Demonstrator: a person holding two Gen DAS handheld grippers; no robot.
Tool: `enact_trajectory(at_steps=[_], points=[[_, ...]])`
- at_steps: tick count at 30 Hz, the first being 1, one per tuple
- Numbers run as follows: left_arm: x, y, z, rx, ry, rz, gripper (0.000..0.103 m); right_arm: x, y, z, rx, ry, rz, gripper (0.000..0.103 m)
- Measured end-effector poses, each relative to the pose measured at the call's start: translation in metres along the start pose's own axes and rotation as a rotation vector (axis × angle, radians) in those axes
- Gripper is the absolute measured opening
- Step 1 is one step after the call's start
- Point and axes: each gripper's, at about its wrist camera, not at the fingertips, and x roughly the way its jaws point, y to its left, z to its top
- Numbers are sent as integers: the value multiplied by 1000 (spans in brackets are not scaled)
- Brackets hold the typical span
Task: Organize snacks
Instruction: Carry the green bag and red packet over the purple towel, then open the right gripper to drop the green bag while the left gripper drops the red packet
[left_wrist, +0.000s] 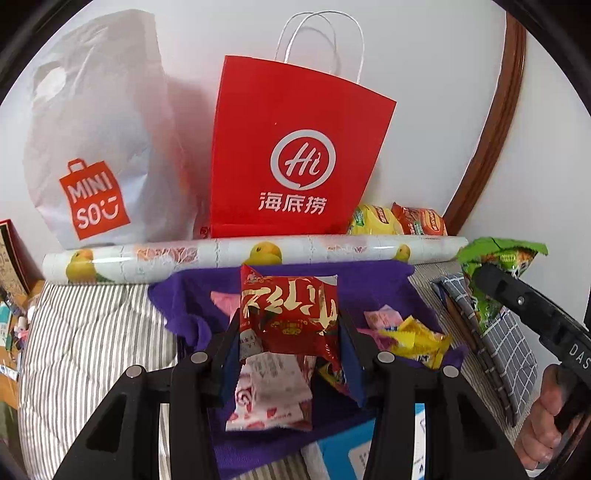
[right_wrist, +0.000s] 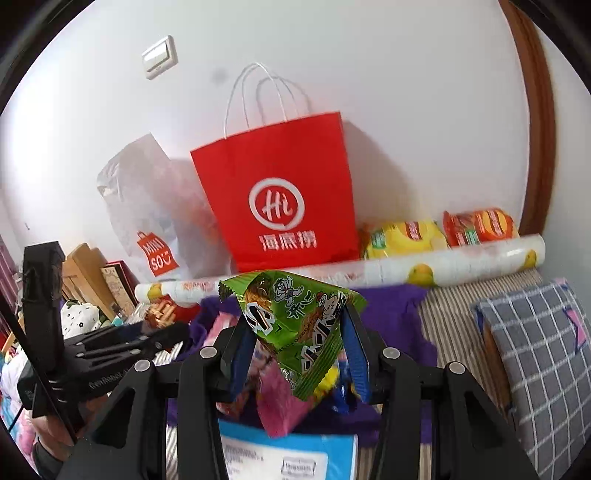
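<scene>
Both wrist cameras are looking forward and downward over the bed, close in, left beside right; both are sharing the far red paper bag (left_wrist: 295, 155) (right_wrist: 277, 195) and wall.

Open air above the purple cloth (left_wrist: 369, 284); a wallpaper roll (left_wrist: 236, 254) and red paper bag (left_wrist: 295, 147) bar the far side, against the wall.

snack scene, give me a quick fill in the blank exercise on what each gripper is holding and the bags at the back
1. The left gripper is shut on a ____ snack packet.
2. The right gripper is shut on a ____ snack packet.
3. The paper bag standing against the wall is ____.
4. The plastic bag beside it is printed with the word ____.

Missing words: red; green; red; MINISO
</scene>
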Motion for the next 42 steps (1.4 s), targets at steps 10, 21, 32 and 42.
enact_trajectory(at_steps=[10,21,32,42], points=[[29,9,-7,-41,5,-8,44,37,-18,1,53,23,44,45],[39,18,-20,-120,10,-95,45,55,-36,-13,81,60,80,45],[53,4,-29,-68,48,-89,46,68,-27,-28,8,96,39,45],[61,-4,-35,-31,76,-95,47,88,-32,-38,37,158,5,45]])
